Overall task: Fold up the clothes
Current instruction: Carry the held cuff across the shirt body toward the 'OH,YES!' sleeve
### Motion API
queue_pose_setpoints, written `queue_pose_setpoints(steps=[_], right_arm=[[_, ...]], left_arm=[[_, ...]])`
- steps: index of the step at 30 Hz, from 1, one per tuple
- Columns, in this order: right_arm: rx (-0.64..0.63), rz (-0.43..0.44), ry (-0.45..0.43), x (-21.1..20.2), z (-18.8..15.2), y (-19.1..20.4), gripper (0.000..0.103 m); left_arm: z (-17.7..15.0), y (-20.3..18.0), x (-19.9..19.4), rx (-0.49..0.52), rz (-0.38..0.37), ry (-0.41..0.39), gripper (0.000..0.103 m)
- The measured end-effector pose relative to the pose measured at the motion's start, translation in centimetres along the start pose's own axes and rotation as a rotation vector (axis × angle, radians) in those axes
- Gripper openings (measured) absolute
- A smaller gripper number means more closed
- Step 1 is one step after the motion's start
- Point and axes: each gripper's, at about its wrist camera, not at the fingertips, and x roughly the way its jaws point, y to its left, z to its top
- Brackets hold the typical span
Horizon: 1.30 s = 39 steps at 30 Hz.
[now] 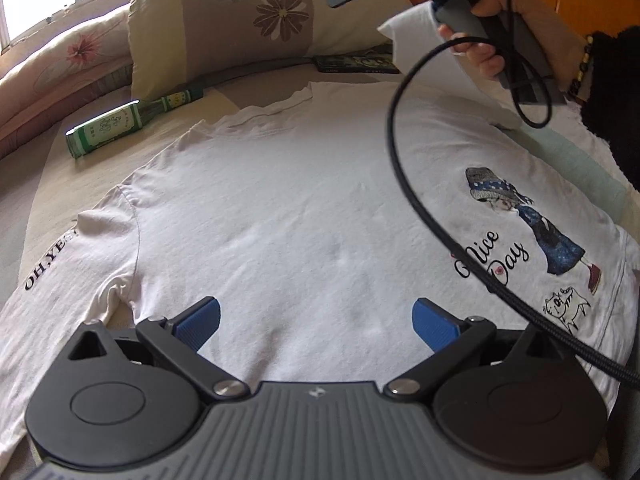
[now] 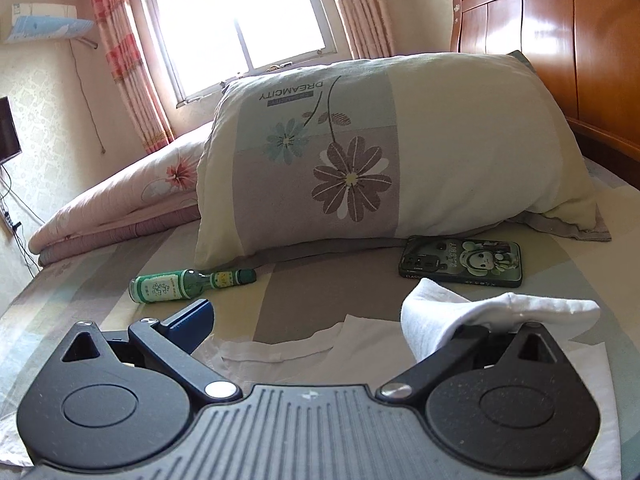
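Observation:
A white long-sleeved T-shirt (image 1: 280, 200) lies spread flat on the bed, printed "Nice Day" with a cartoon figure. Its left sleeve (image 1: 52, 276) reads "OH, YES". My left gripper (image 1: 316, 320) hovers open over the shirt's body, nothing between its blue pads. In the right wrist view my right gripper (image 2: 320, 316) is wide open above the collar (image 2: 276, 350). The shirt's other sleeve (image 2: 492, 312) lies draped over its right finger, which is hidden. From the left wrist view that lifted sleeve (image 1: 420, 48) hangs below a hand (image 1: 492, 8) on the right gripper's handle.
A green bottle (image 2: 180, 284) lies on the sheet beyond the collar, and a phone in a green case (image 2: 460, 262) lies to its right. A flowered pillow (image 2: 380, 152) and a folded pink quilt (image 2: 120, 208) stand behind. A wooden headboard (image 2: 560, 40) is at right. A black cable (image 1: 400, 160) loops over the shirt.

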Motion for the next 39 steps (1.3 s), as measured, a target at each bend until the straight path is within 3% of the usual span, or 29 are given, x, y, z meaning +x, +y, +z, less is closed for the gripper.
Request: queue_pose_setpoints(steps=[6,11,25,39], right_arm=[[0.007,0.04,0.03,1.8,-1.5,1.3,0.103],[-0.006,0.068,0.035,2.8,-2.5,2.8,0.103],[-0.112,0.162,0.034,4.8,-3.0,8.8,0.103],[-0.227,0.331,0.12,5.1,-6.4,13.2,0.103]], left_arm=[[0.4,-0.9,-0.7,0.113,-0.041,0.057,0.102],[-0.1,-0.3,-1.4,0.144,0.003,0.111,0.102],[-1.0,0.6,-1.9,0.142,0.019,0.14,0.102],[-2.0,0.5,-2.1,0.143,0.011,0.158,0.102]])
